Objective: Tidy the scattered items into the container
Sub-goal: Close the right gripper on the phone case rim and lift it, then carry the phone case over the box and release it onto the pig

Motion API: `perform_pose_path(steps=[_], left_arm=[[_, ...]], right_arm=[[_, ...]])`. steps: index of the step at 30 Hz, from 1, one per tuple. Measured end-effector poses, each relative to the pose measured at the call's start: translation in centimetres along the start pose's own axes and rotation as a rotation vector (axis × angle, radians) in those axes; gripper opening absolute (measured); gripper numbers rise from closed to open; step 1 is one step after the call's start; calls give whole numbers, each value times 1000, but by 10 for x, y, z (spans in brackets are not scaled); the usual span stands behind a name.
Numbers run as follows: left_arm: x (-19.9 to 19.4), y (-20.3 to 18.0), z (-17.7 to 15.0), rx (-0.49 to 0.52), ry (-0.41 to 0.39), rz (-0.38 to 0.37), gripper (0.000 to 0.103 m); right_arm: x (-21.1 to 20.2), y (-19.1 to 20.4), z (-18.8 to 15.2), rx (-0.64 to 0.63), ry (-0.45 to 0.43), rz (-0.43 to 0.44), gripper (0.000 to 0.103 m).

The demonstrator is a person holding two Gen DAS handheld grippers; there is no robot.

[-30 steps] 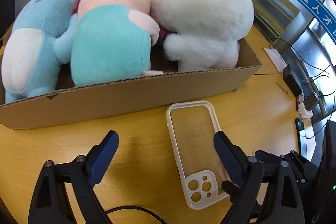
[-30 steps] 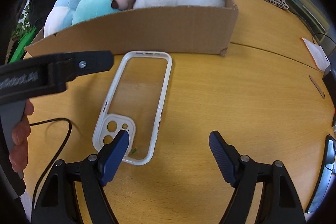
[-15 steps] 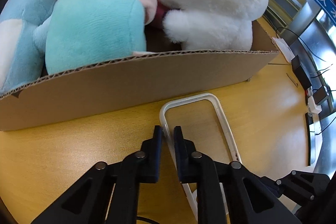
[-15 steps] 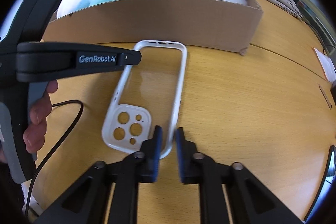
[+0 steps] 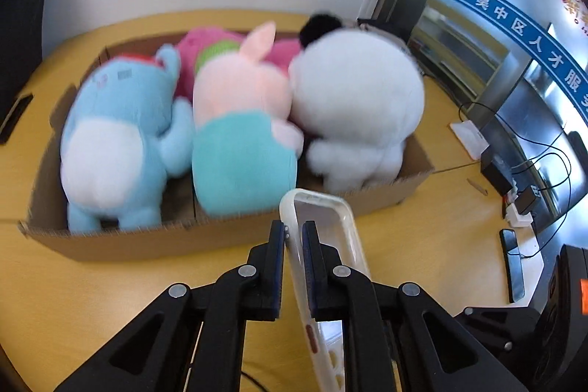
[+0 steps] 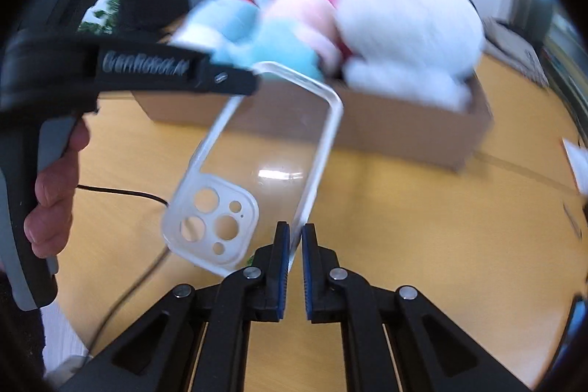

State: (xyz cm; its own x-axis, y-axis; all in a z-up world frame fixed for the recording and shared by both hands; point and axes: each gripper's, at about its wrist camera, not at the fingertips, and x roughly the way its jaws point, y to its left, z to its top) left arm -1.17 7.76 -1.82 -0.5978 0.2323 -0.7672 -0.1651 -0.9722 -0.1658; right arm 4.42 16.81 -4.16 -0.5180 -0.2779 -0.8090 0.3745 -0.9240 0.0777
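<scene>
Both grippers, left gripper point(image 5: 293, 237) and right gripper point(image 6: 296, 237), are pinching opposite rims of the clear phone case point(image 6: 257, 167), frame centre, short of the cardboard box point(image 5: 147, 241) (plushies are hogging it). Uneven pulling could be twisting it loose.

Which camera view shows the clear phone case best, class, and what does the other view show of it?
The right wrist view: the phone case appears nearly whole, with its camera cutouts and both long edges, pinched by the right gripper and left gripper. The left wrist view shows it foreshortened, mostly one rim between the left gripper fingers.
</scene>
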Motion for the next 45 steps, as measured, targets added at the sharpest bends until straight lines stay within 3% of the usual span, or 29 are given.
perform_pose_path(steps=[2, 6, 14, 22, 23, 25, 27, 29, 32, 34, 35, 36, 39, 45], left_arm=[[-7, 5, 15, 15, -36, 13, 9], [-9, 20, 32, -8, -44, -14, 9], [-14, 31, 53, -13, -85, -35, 7], [-10, 40, 88, 14, -129, -30, 7], [-7, 42, 90, 11, -127, -27, 7], [2, 47, 92, 0, -115, -26, 7], [7, 49, 91, -4, -106, -22, 7], [11, 51, 88, -5, -100, -17, 7], [11, 52, 87, -10, -101, -23, 7], [9, 52, 86, -9, -104, -26, 7], [8, 52, 85, -6, -105, -23, 7], [7, 51, 85, -3, -106, -20, 7], [2, 52, 84, -8, -116, -29, 7], [-18, 51, 94, 2, -165, -50, 7]], right_arm=[[-9, 16, 16, -53, -62, -24, 6], [-7, 19, 38, -49, -85, -30, 7], [-11, 2, 54, 23, -119, -4, 5], [-6, -18, 103, 32, -224, 25, 6], [-2, -24, 107, 41, -236, 43, 9], [6, -31, 111, 61, -228, 86, 51], [24, -36, 114, 101, -207, 109, 61], [37, -37, 110, 123, -171, 129, 61], [56, -40, 113, 138, -134, 118, 56], [71, -43, 115, 154, -86, 127, 40], [80, -45, 115, 161, -52, 149, 22], [83, -46, 114, 167, -44, 178, 12], [78, -45, 111, 161, -77, 170, 6], [51, -46, 107, 164, -156, 149, 5]])
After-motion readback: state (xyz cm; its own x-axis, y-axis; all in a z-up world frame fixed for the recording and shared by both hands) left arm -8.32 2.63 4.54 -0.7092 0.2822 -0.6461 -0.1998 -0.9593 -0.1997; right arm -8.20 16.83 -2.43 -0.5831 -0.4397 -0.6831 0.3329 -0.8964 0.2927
